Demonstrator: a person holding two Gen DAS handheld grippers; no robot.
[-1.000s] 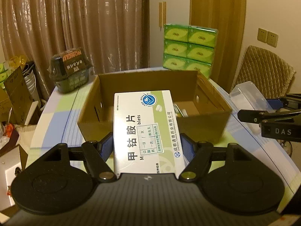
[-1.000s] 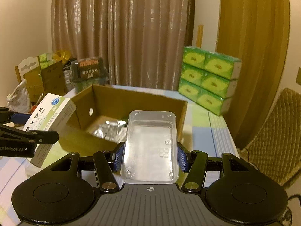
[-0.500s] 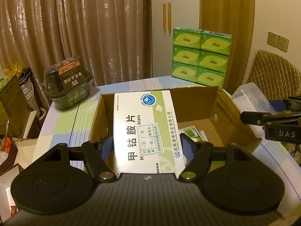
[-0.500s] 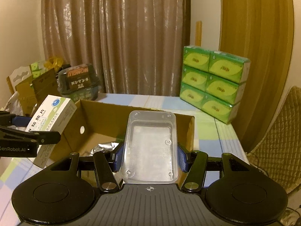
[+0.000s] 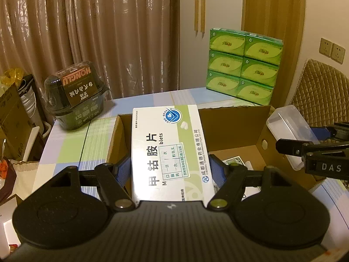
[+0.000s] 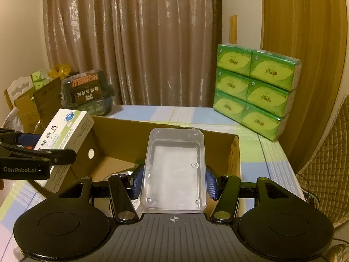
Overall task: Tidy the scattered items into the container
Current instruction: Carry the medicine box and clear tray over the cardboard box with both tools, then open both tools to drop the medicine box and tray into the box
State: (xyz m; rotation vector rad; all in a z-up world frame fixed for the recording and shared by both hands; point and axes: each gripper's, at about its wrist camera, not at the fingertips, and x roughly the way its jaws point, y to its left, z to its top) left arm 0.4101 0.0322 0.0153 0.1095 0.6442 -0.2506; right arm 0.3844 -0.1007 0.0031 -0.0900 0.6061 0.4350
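My left gripper (image 5: 170, 170) is shut on a white and green medicine box (image 5: 170, 148), held over the left part of an open cardboard box (image 5: 240, 118). My right gripper (image 6: 174, 181) is shut on a clear plastic tray (image 6: 174, 170), held over the same cardboard box (image 6: 152, 131) near its right wall. The left wrist view has the clear tray (image 5: 288, 131) and the right gripper (image 5: 305, 150) at the right edge. In the right wrist view, the medicine box (image 6: 63, 135) and the left gripper (image 6: 37, 152) appear at the left. Papers and small packets lie on the box floor, mostly hidden.
A dark packaged bowl (image 5: 76, 96) stands on the checked tablecloth (image 5: 72, 148) at the back left. A stack of green tissue packs (image 5: 244, 65) stands at the back right. A quilted chair (image 5: 320, 91) is at the right, curtains behind, cluttered cartons left of the table.
Both grippers have moved forward with their loads, from in front of the cardboard box to over its opening. The box now fills the lower view and its near wall has dropped out of sight.
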